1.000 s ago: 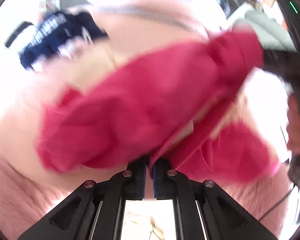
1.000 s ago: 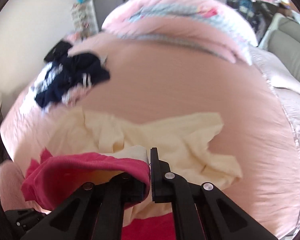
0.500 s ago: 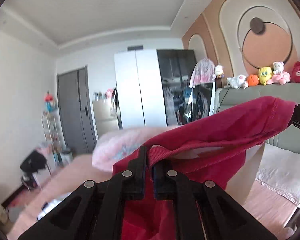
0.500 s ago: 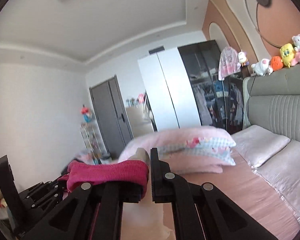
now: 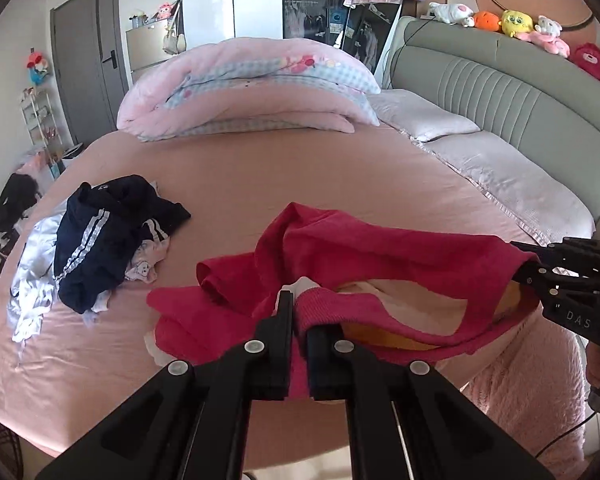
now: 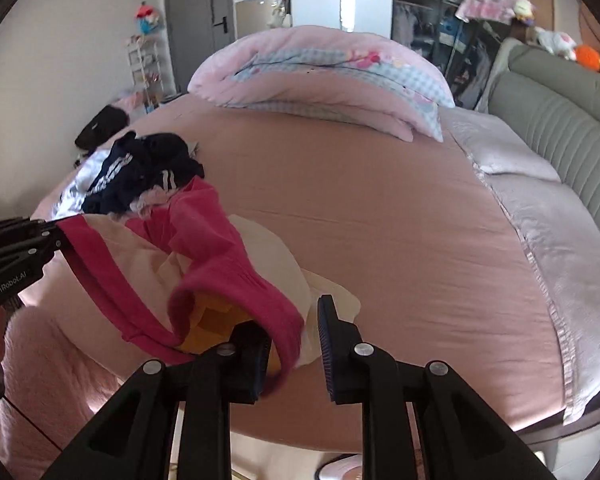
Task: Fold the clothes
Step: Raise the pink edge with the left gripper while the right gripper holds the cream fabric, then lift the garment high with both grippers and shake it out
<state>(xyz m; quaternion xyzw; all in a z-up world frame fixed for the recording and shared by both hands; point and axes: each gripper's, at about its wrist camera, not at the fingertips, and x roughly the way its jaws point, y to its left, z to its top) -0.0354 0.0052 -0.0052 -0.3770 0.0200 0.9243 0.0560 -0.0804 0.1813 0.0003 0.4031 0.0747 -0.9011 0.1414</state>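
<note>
Your left tool (image 5: 299, 322) is clamped narrow on the ribbed edge of the red garment (image 5: 380, 252), holding it above the near edge of the pink bed (image 5: 300, 168). Your right tool (image 6: 294, 340) stands wide, its fingers apart; the garment's ribbed hem drapes over its left finger (image 6: 256, 360), and the right finger touches nothing. The red garment sags between the two tools, with a cream garment (image 6: 284, 264) lying on the bed beneath it. A heap of navy and white clothes (image 5: 100, 232) sits on the bed to the left of the red garment, and a folded pink duvet (image 5: 252, 88) lies at the bed's far side.
</note>
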